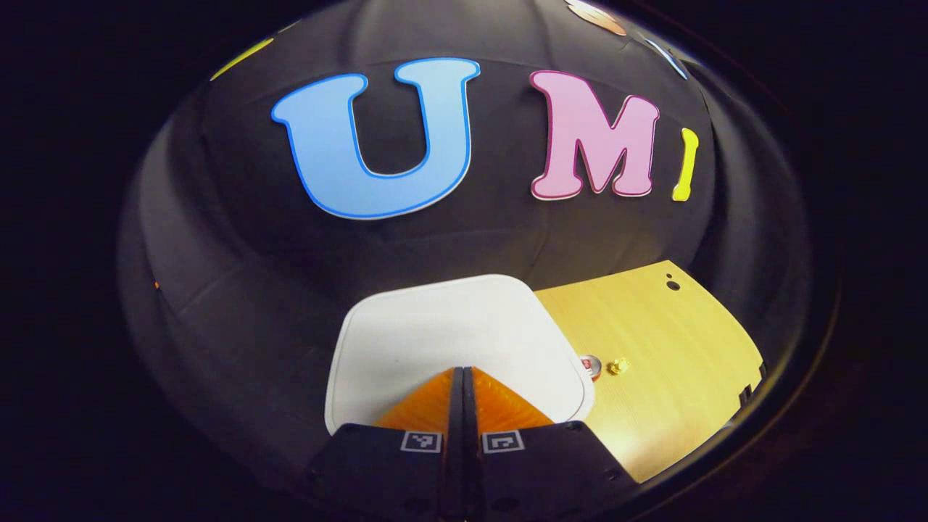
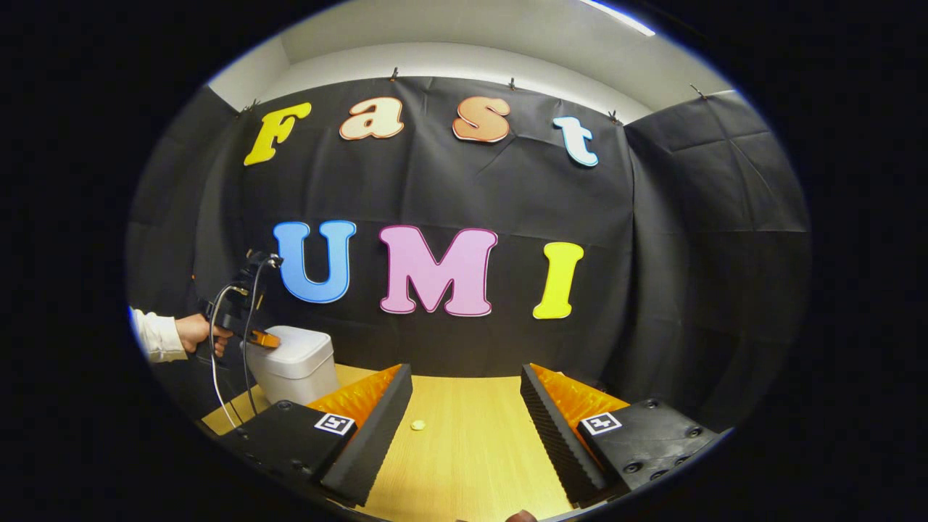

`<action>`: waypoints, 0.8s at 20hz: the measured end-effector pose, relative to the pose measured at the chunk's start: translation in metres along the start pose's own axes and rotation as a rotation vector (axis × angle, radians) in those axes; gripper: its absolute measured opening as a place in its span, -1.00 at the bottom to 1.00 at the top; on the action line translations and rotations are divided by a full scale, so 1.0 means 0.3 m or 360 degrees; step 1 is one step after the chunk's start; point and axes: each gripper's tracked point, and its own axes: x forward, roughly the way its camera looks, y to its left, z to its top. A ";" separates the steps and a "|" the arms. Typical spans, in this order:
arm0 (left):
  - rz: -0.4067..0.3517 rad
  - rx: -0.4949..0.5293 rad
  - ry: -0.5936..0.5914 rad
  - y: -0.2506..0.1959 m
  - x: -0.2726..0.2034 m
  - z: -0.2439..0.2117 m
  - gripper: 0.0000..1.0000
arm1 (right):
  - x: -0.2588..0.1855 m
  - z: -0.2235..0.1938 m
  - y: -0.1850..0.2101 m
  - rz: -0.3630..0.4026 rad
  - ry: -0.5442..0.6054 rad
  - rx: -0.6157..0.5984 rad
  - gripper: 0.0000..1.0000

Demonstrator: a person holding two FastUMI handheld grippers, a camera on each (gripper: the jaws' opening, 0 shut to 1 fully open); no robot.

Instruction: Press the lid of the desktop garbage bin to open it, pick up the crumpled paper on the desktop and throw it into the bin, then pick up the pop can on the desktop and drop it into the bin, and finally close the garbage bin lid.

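In the left gripper view the left gripper has its jaws pressed together, empty, over the white bin lid; the can and paper lie at the bin's 3 o'clock on the bench. The right gripper hovers with jaws wide apart, empty, over the bench, the bin at its 10 o'clock.

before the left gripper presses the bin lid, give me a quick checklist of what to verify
1. Left gripper over the bin lid: ok, fingers shut together above it.
2. Lid closed, ready to press: ok, sits flat on the bin.
3. Contact with the lid: cannot tell.
4. Right gripper free for the pickup: ok, open, holding nothing, above the table.
5. Crumpled paper on the table: ok, small yellow ball beside the bin.
6. Can reachable: cannot tell, mostly hidden behind the lid.
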 end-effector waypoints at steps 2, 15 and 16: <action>0.0004 0.0098 0.0027 0.001 0.015 -0.015 -0.87 | 0.015 0.001 0.025 0.0023 0.0008 0.0019 0.93; 0.0077 0.0205 -0.0562 -0.029 -0.287 0.253 -0.70 | 0.152 -0.074 0.174 0.0319 0.0280 -0.0111 0.94; 0.0071 0.0178 -0.0582 -0.038 -0.316 0.243 -0.55 | 0.178 -0.086 0.184 0.0355 0.0308 -0.0132 0.94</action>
